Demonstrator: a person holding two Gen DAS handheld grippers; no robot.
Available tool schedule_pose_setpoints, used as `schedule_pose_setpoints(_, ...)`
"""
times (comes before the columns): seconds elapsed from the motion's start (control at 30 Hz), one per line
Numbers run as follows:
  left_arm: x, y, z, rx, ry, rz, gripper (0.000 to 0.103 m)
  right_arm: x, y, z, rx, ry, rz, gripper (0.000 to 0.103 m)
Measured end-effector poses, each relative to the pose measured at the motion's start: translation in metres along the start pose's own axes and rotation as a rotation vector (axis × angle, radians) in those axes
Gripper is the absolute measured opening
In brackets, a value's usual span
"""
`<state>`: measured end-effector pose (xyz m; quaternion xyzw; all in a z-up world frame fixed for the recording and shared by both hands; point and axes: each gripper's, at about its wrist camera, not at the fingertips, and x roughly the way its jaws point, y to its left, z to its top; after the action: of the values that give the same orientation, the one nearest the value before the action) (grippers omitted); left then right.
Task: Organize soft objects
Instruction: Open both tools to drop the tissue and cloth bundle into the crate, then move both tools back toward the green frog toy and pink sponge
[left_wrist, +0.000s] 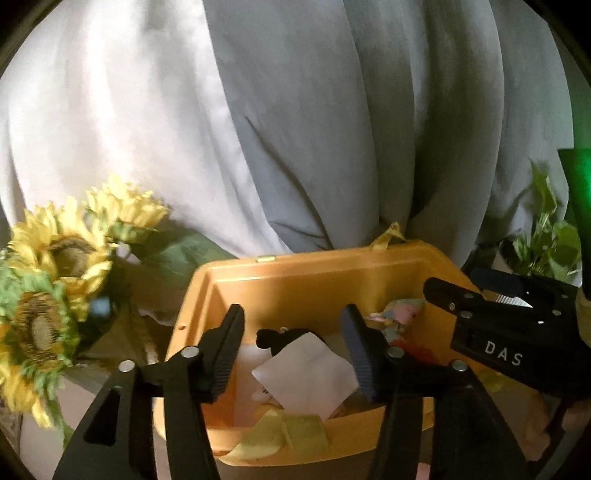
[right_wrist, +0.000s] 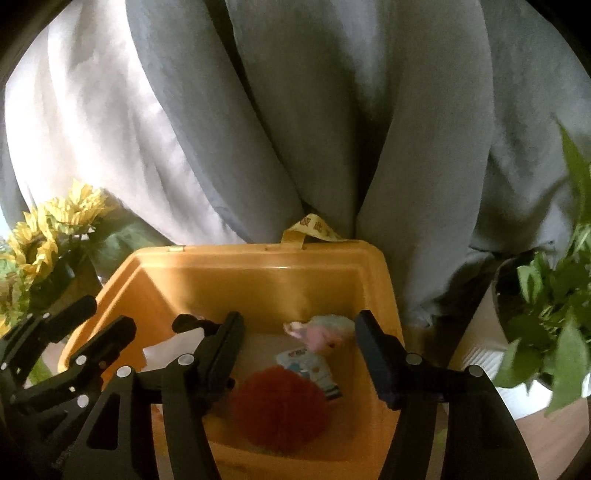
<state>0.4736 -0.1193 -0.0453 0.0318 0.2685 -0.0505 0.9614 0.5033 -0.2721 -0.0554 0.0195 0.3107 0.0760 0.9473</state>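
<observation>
An orange plastic bin (left_wrist: 317, 280) (right_wrist: 258, 280) stands in front of me and holds soft things. In the left wrist view I see a white cloth (left_wrist: 310, 373), a black item (left_wrist: 280, 338), a yellow cloth (left_wrist: 291, 435) and a pastel plush (left_wrist: 399, 314). In the right wrist view I see a red fluffy ball (right_wrist: 280, 402), a small printed pouch (right_wrist: 310, 369) and the pastel plush (right_wrist: 325, 330). My left gripper (left_wrist: 295, 354) is open and empty over the bin. My right gripper (right_wrist: 299, 354) is open and empty over the bin; it also shows in the left wrist view (left_wrist: 517, 328).
Grey and white curtains (left_wrist: 295, 129) hang right behind the bin. Artificial sunflowers (left_wrist: 55, 277) stand at the left. A leafy green plant in a white pot (right_wrist: 546, 314) stands at the right. A yellow printed ribbon (right_wrist: 314, 227) hangs at the bin's back rim.
</observation>
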Motion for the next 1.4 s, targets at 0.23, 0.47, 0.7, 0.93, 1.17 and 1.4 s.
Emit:
schedule_pose_setpoints(0.23,-0.038,-0.005,0.002,0.007,-0.061,0.023,0.065,-0.041,0.000,-0.001,-0.011,-0.071,-0.004,0.064)
schedule_pose_setpoints(0.47,-0.075,-0.011,-0.002,0.010,-0.103,0.022,0.067,-0.080,-0.002,-0.008,-0.008,-0.117,0.003,0.064)
schedule_pose_setpoints(0.7,-0.105,-0.015,-0.017,0.011,-0.103,0.025,0.068,-0.111,-0.003,-0.025,0.001,-0.134,-0.007,0.064)
schedule_pose_setpoints(0.93,-0.126,-0.020,-0.037,0.016,-0.081,0.034,0.068,-0.128,-0.003,-0.047,-0.001,-0.119,0.001,0.064)
schedule_pose_setpoints(1.17,-0.135,-0.023,-0.058,0.022,-0.045,0.038,0.068,-0.133,-0.002,-0.071,0.002,-0.077,0.026,0.064)
schedule_pose_setpoints(1.4,-0.139,-0.028,-0.079,0.043,0.000,0.027,0.068,-0.133,-0.001,-0.091,-0.006,-0.036,0.038,0.064)
